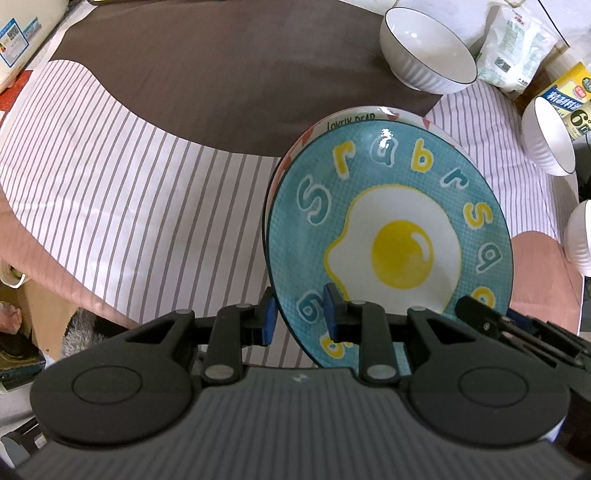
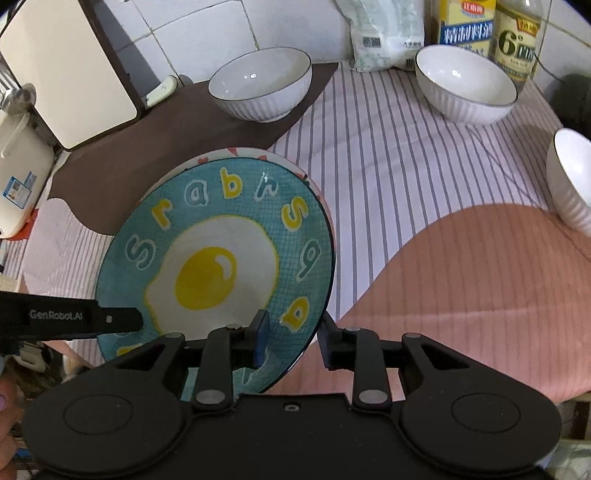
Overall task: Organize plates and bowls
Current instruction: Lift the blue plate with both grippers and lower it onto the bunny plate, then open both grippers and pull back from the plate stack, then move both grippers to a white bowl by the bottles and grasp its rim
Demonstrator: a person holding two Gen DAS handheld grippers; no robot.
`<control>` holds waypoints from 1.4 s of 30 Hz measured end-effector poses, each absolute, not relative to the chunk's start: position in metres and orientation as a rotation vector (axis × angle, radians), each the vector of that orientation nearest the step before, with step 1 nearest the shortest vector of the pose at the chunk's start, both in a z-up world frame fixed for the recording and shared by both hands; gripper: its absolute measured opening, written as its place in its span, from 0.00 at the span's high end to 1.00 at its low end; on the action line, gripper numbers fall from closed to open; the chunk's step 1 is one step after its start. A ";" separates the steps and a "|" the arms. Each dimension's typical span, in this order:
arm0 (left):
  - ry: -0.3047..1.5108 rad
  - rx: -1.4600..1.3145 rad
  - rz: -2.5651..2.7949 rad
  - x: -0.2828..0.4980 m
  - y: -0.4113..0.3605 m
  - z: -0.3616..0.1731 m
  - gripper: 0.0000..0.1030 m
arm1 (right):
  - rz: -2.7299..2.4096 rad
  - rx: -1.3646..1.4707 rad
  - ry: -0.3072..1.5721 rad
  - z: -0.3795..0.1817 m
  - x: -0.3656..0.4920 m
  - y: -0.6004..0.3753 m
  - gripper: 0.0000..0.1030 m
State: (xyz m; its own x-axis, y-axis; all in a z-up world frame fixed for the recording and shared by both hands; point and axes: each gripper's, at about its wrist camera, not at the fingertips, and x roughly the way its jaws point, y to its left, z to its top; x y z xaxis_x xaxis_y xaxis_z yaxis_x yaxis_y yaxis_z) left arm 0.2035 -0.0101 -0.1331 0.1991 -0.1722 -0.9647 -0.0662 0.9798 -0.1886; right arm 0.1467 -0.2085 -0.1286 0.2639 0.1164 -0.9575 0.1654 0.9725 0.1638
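A teal plate [image 1: 391, 236] with a fried-egg picture and letters lies on top of a white plate [image 1: 354, 115] with red marks on the striped cloth; both also show in the right wrist view, teal plate [image 2: 221, 258], white plate [image 2: 236, 152]. My left gripper [image 1: 301, 321] has its blue pads on either side of the teal plate's near left rim, a small gap showing. My right gripper [image 2: 291, 341] straddles the plate's near right rim the same way. Three white ribbed bowls [image 2: 260, 83] [image 2: 465, 83] [image 2: 570, 177] stand apart at the back and right.
A cream appliance [image 2: 70, 74] stands at the back left. A white bag [image 2: 384, 33], a yellow carton [image 2: 466, 22] and a bottle [image 2: 517, 40] line the tiled back wall. The cloth has a brown patch [image 1: 207, 66] and a pink patch [image 2: 461, 288].
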 end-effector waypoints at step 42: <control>1.168 0.072 -0.300 0.142 -0.053 -0.037 0.67 | 0.034 0.057 0.801 -0.039 0.079 -0.242 0.64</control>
